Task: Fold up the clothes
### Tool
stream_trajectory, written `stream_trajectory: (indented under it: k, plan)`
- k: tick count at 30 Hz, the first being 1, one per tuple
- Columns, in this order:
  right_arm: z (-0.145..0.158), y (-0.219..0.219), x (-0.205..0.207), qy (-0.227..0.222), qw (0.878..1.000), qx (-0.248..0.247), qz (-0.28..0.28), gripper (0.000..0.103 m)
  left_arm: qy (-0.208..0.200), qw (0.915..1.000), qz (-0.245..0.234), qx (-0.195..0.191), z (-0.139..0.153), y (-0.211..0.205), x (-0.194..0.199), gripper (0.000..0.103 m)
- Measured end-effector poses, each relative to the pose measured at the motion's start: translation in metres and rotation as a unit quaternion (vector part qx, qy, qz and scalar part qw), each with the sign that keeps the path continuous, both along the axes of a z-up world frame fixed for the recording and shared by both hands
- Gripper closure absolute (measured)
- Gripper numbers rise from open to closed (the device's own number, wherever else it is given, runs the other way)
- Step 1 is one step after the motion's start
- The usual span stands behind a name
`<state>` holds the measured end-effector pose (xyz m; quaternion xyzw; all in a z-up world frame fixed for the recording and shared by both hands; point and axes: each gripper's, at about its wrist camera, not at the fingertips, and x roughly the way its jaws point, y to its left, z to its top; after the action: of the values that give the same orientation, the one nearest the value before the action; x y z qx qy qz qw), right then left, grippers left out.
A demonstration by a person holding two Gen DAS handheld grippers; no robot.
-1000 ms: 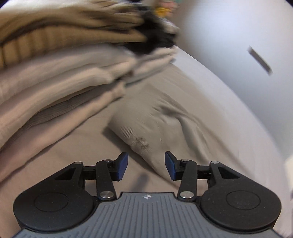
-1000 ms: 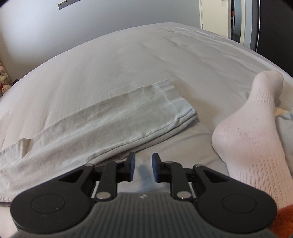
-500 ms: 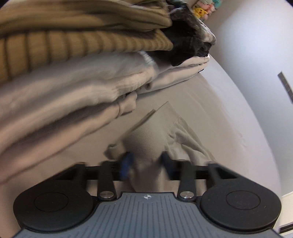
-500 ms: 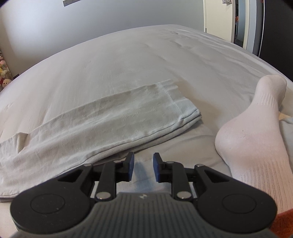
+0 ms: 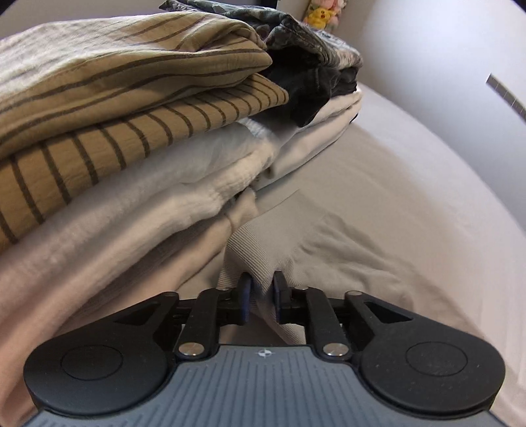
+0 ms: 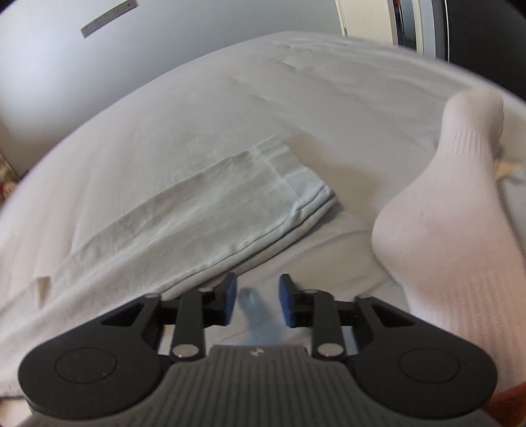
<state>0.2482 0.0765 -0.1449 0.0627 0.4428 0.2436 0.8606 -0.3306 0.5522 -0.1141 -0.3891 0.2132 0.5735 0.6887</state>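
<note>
In the left wrist view my left gripper (image 5: 262, 297) is shut on the ribbed waistband of a pale grey garment (image 5: 315, 243) and holds it bunched up off the bed, right beside a stack of folded clothes (image 5: 131, 138). In the right wrist view my right gripper (image 6: 255, 300) is open and empty, low over the sheet. The hem end of a pale grey trouser leg (image 6: 203, 210) lies flat just ahead and to its left.
The stack has striped tan tops, a dark camouflage piece (image 5: 305, 59) and white layers below. A foot in a white sock (image 6: 453, 210) rests on the bed at the right. The bed sheet (image 6: 230, 108) runs back to a white wall. Plush toys (image 5: 323, 13) sit far back.
My left gripper moved forward onto the grey garment's waistband, shut on it and lifted it. My right gripper's jaws opened wider and it shifted slightly.
</note>
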Motion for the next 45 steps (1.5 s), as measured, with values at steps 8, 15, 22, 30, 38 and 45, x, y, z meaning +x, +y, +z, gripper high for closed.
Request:
stream_trajectory:
  k: [8,15,22,30,38,45]
  plan:
    - [-0.007,-0.018,0.016,0.047,0.994,0.072,-0.062,0.053,0.036,0.9963,-0.016,0.076,0.007,-0.041,0.007,0.057]
    - [-0.016,-0.023,0.04,0.063,0.985,0.116,-0.112,0.052,0.038,0.9886,-0.065,0.13,-0.003,-0.074,0.031,0.055]
    - [-0.025,-0.024,0.069,0.063,0.979,0.142,-0.128,0.057,0.023,0.9917,-0.062,0.111,-0.021,-0.067,0.035,0.055]
    - [-0.002,-0.013,0.053,-0.017,0.987,0.126,-0.096,0.091,0.027,0.99,-0.07,0.119,-0.02,-0.065,0.036,0.055]
    - [0.093,0.037,-0.001,-0.091,0.984,0.153,-0.021,0.091,0.013,0.986,-0.097,0.135,-0.012,-0.054,0.041,0.055]
    - [0.193,0.12,-0.078,-0.135,0.974,0.168,0.066,0.092,-0.005,0.9868,-0.102,0.126,0.003,-0.046,0.04,0.055]
